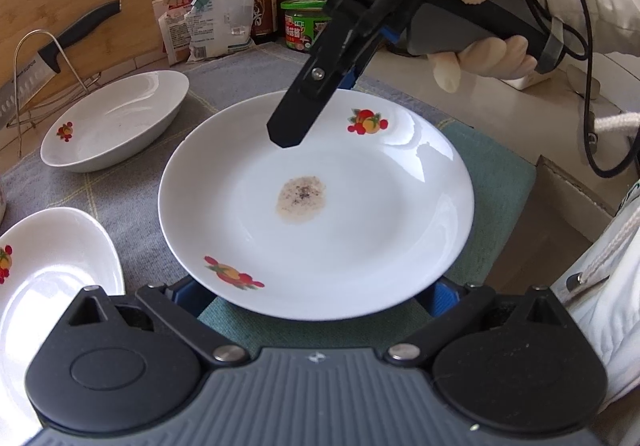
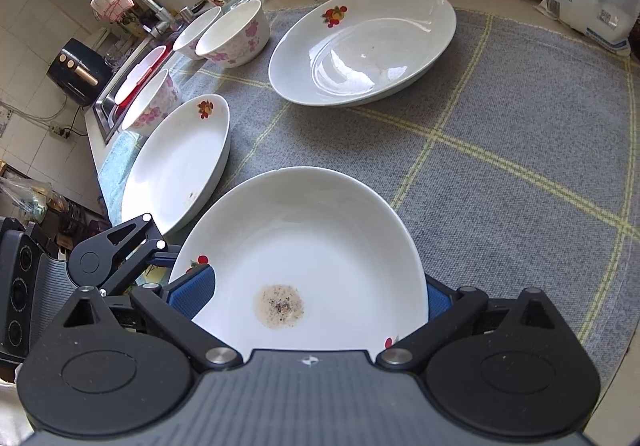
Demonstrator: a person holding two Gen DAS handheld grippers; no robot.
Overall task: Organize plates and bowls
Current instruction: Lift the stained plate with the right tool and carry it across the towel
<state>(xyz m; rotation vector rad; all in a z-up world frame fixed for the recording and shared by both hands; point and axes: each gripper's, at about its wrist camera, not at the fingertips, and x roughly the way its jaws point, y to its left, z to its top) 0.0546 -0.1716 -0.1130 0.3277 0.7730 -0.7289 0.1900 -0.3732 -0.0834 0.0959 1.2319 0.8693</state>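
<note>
A white plate [image 1: 320, 206] with fruit decals and a brown stain in its middle fills both views. My right gripper [image 1: 304, 118] reaches in from the upper right and is shut on the plate's far rim, one black finger above it and a blue pad below. In the right wrist view the same plate [image 2: 312, 238] sits between the right gripper's [image 2: 316, 298] pads. My left gripper [image 1: 316, 300] is open, its blue pads [image 1: 192, 298] wide apart under the plate's near rim. Its fingertips are hidden.
Two more white decal plates lie on the grey checked mat [image 2: 520, 166], one far [image 2: 364, 46] and one to the left [image 2: 180, 162]. Pink-flowered bowls [image 2: 236, 34] stand near the sink [image 2: 116, 102]. A green cloth [image 1: 492, 186], knife rack [image 1: 40, 62], jar and bags line the back.
</note>
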